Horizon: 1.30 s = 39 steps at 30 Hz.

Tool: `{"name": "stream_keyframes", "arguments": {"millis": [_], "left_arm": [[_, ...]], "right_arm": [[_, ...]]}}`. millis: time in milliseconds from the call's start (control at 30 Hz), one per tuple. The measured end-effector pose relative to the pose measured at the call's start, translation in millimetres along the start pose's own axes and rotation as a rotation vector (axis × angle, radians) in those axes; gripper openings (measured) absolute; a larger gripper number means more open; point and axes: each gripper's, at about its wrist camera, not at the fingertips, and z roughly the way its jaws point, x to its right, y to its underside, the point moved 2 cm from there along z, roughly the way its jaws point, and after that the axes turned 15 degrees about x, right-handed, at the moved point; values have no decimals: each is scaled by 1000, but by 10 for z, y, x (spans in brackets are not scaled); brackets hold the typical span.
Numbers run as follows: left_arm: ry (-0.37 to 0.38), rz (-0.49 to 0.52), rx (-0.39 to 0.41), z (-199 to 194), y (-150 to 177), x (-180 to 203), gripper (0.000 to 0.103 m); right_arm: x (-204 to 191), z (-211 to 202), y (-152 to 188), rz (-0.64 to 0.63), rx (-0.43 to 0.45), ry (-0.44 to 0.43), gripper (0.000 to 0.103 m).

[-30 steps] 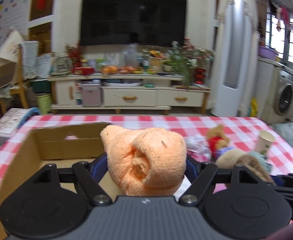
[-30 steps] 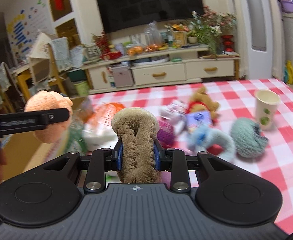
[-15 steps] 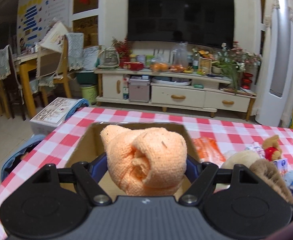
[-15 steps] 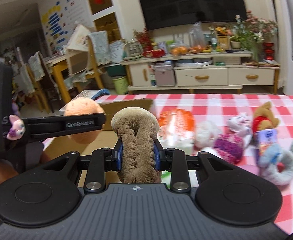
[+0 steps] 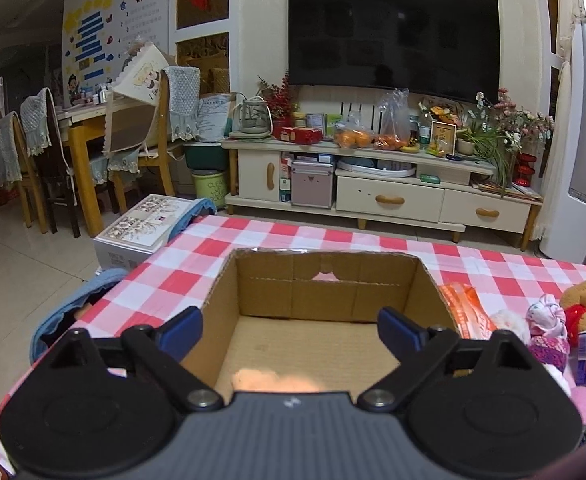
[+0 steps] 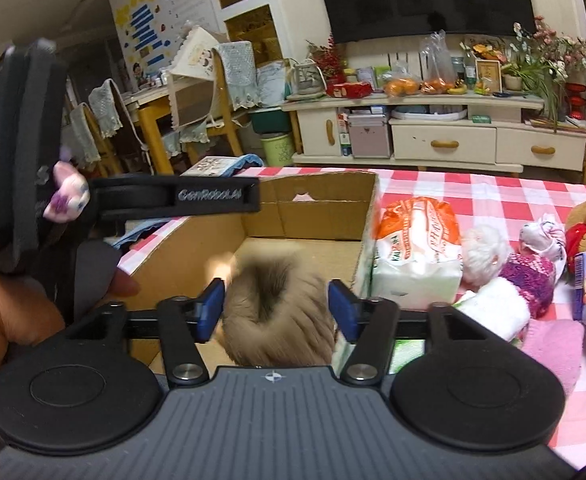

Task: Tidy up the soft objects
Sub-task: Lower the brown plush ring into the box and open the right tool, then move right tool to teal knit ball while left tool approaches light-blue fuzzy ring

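Orange towel [image 5: 277, 381] is glimpsed low in the cardboard box [image 5: 325, 280], beneath the left gripper [image 5: 289, 330], whose jaws are opening wide with nothing between them. Brown plush [image 6: 279, 312] is seen blurred between the right gripper's [image 6: 277, 308] opening jaws, untouched, over the box.

Black left gripper arm [image 6: 181, 199]: "GenRobot.AI"
Green plastic bin [image 5: 209, 189]: "CLEAN"
Orange-and-white tissue pack [image 6: 417, 248]: lettering unreadable

Our left gripper [image 5: 289, 330] and right gripper [image 6: 276, 307] both tilt downward, jaws opening wide; our left hand [image 6: 17, 320] grips its handle at left.
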Motion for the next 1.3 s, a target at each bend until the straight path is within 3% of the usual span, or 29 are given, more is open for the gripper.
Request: {"name": "stream_keyframes", "arguments": {"millis": [100, 267, 733, 1300], "left_arm": [[1, 0, 1, 4, -10, 2, 99], [10, 4, 0, 11, -13, 23, 102], [70, 13, -1, -26, 2, 215, 102], [147, 50, 2, -77, 28, 592, 102]], "right_arm": [[-26, -48, 6, -24, 21, 10, 90], [65, -136, -29, -23, 58, 50, 100], [478, -313, -2, 22, 100, 212, 102], [629, -524, 63, 29, 91, 301, 103]]}}
